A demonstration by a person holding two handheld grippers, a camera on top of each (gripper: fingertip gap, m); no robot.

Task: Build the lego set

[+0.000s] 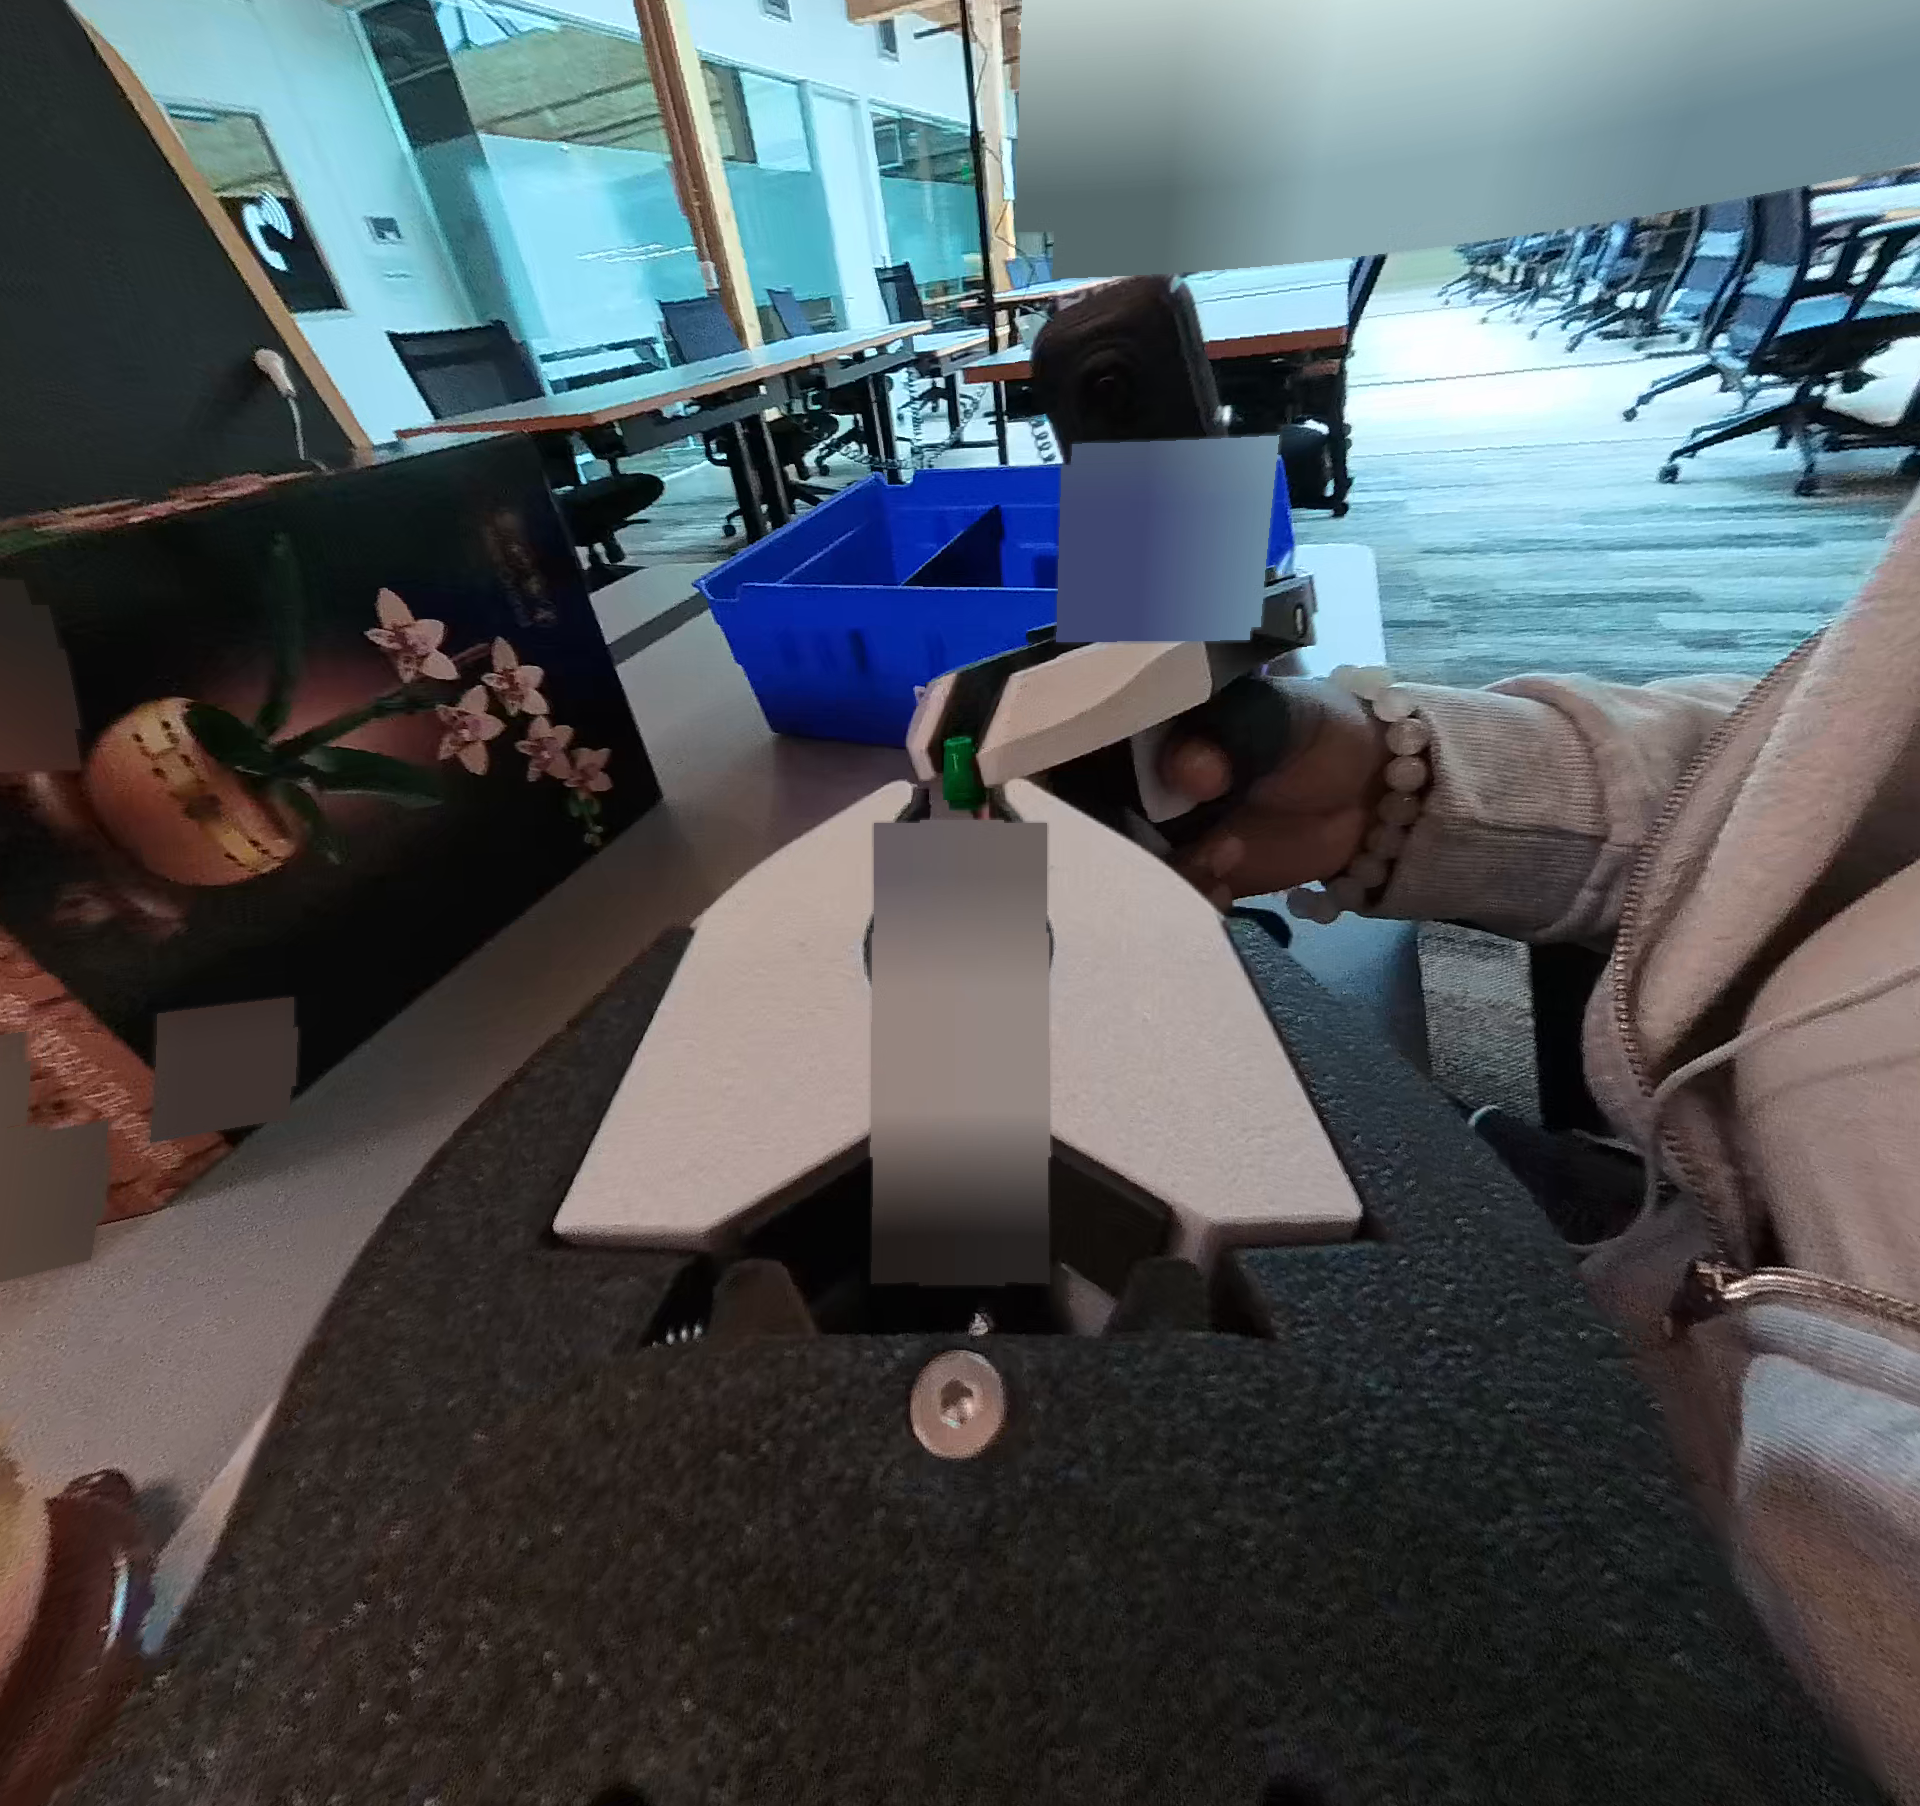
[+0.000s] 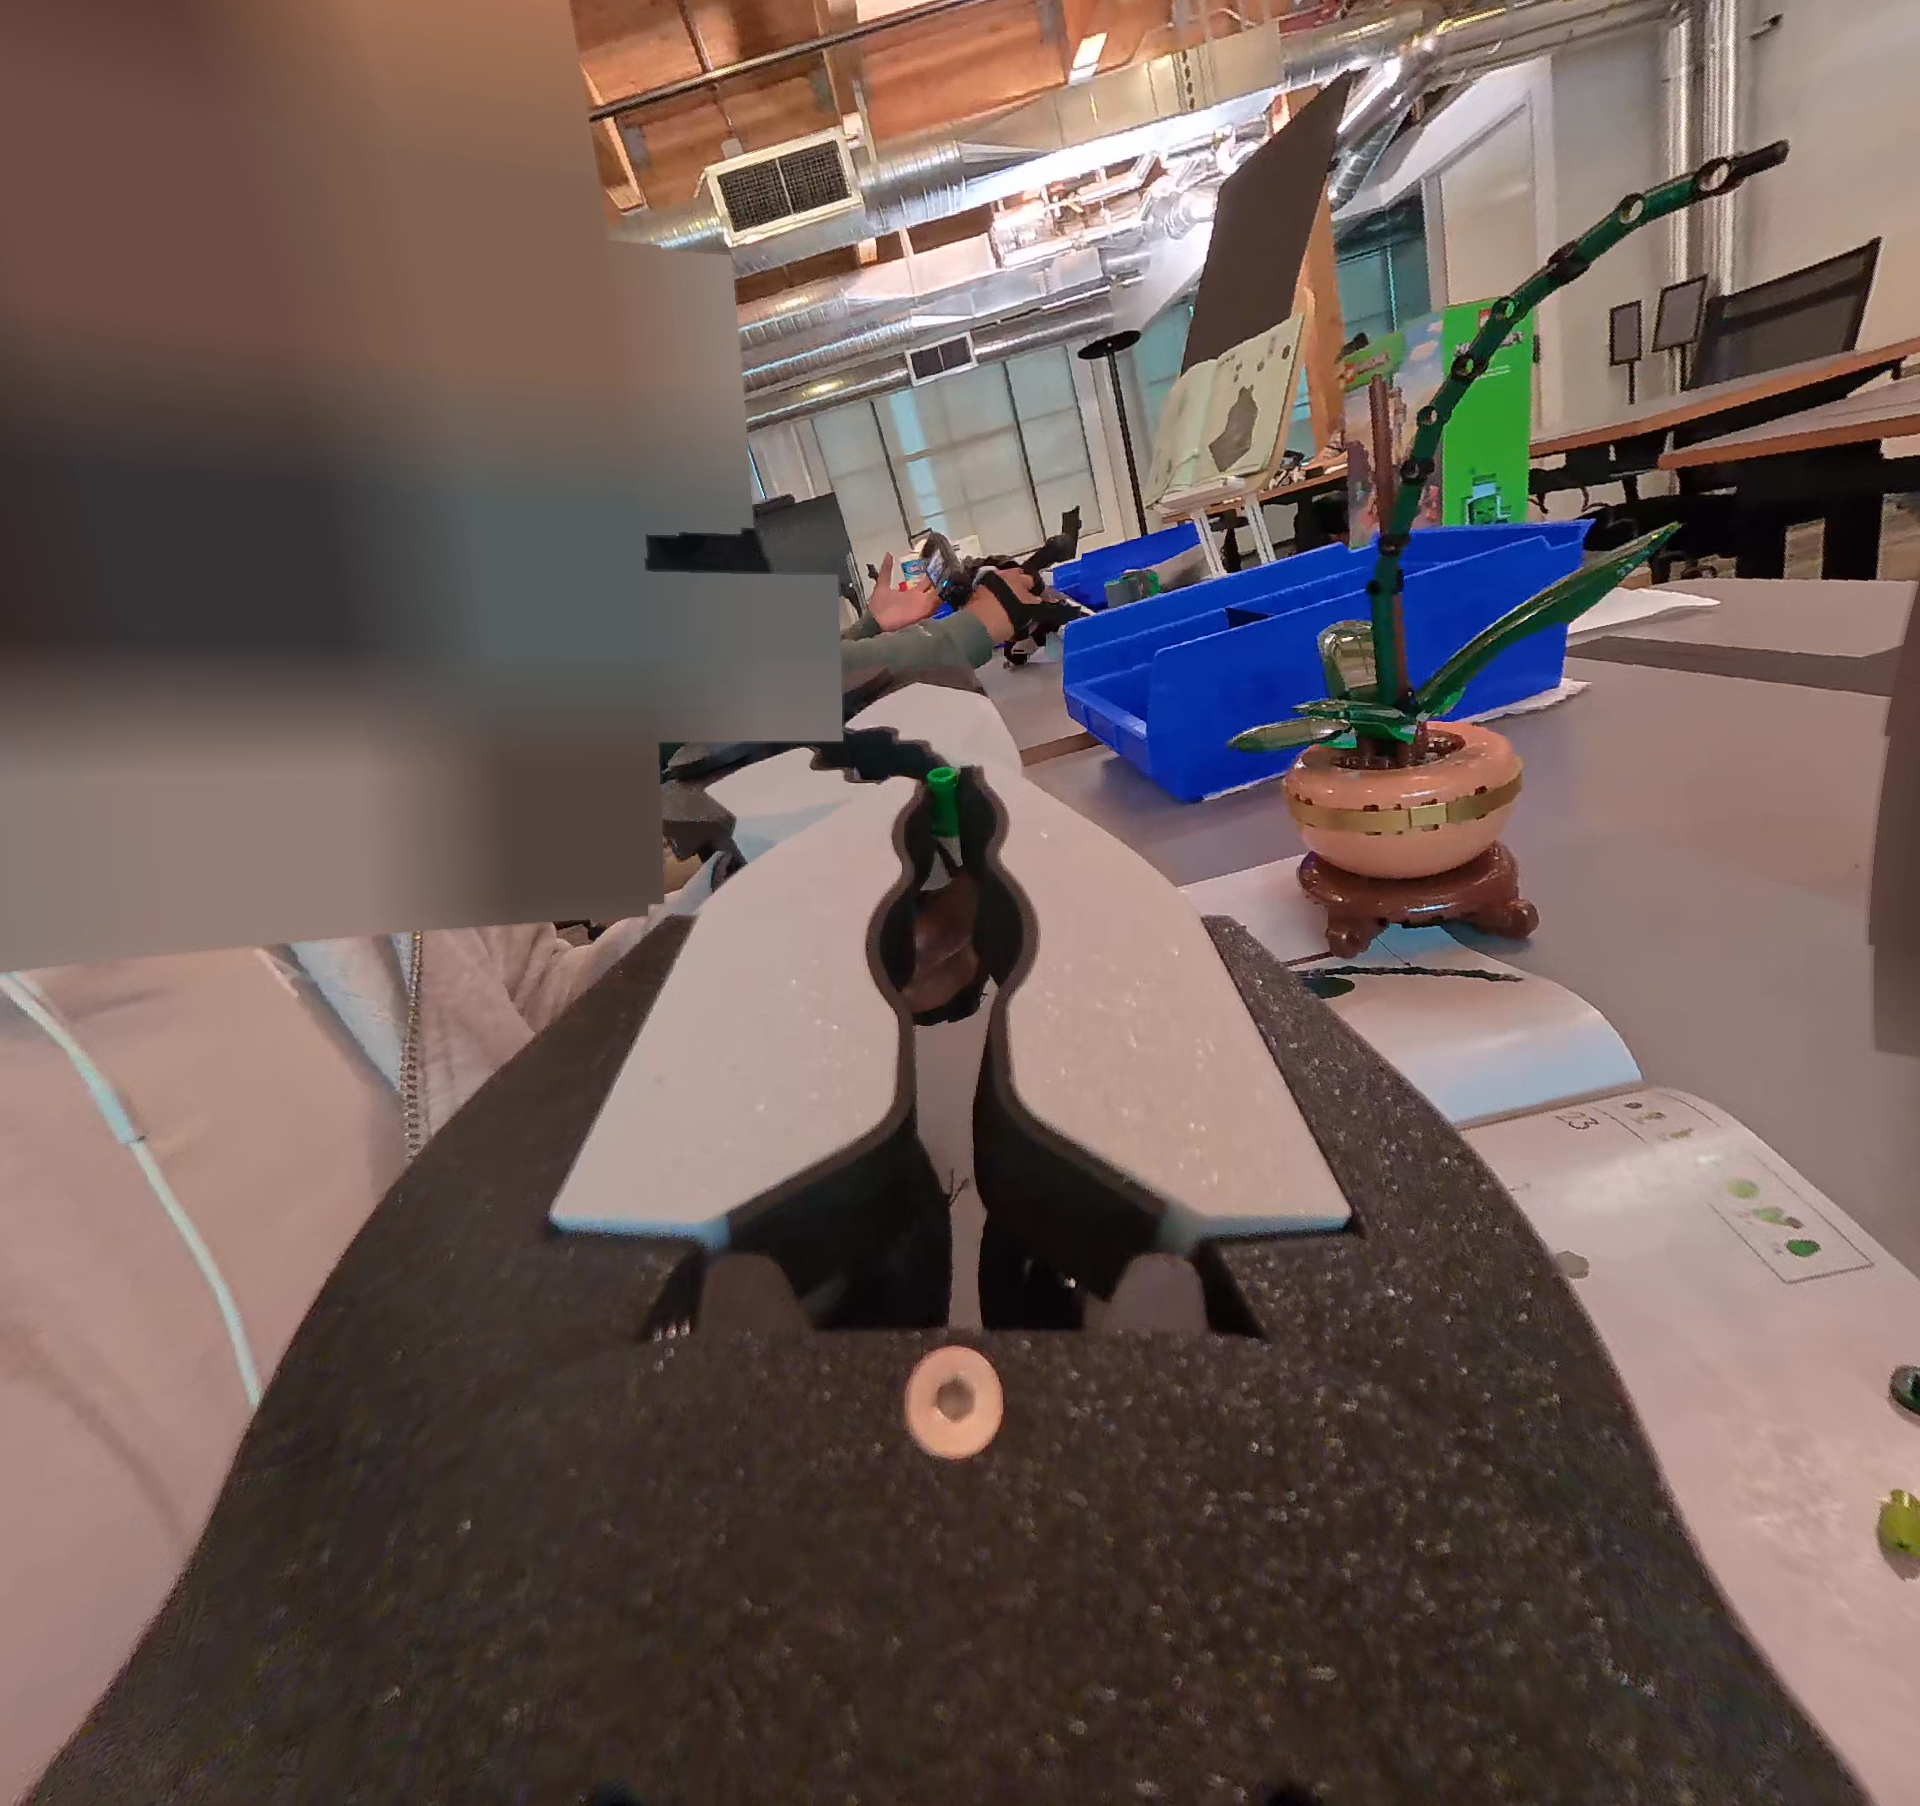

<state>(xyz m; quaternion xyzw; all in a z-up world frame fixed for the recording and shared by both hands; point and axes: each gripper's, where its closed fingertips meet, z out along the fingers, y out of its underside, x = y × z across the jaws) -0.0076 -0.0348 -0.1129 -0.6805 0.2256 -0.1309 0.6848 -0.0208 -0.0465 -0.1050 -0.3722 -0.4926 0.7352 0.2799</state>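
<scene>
A small green lego piece point(image 1: 958, 769) is held in the air between both grippers. My left gripper point(image 1: 958, 809) has its white fingers nearly closed at the piece's lower end; a blur patch hides most of the gap. My right gripper point(image 1: 951, 754) comes in from the right and is shut on the upper part. In the right wrist view the right gripper point(image 2: 943, 806) pinches the green piece point(image 2: 941, 792) at its tips. The partly built orchid stands to the right, with a pink pot point(image 2: 1403, 811) and a tall green stem point(image 2: 1455, 374).
The dark lego set box point(image 1: 312, 769) stands at the left. A blue bin point(image 1: 883, 613) sits behind the grippers and also shows in the right wrist view point(image 2: 1299, 655). An open instruction booklet point(image 2: 1558, 1237) and loose green pieces point(image 2: 1901, 1548) lie at the right. A sleeved hand point(image 1: 1247, 800) holds the right gripper. My left and right fingertips are right by each other. Left tips and right tips are each some 20 centimetres from the pink pot point(image 2: 1403, 811).
</scene>
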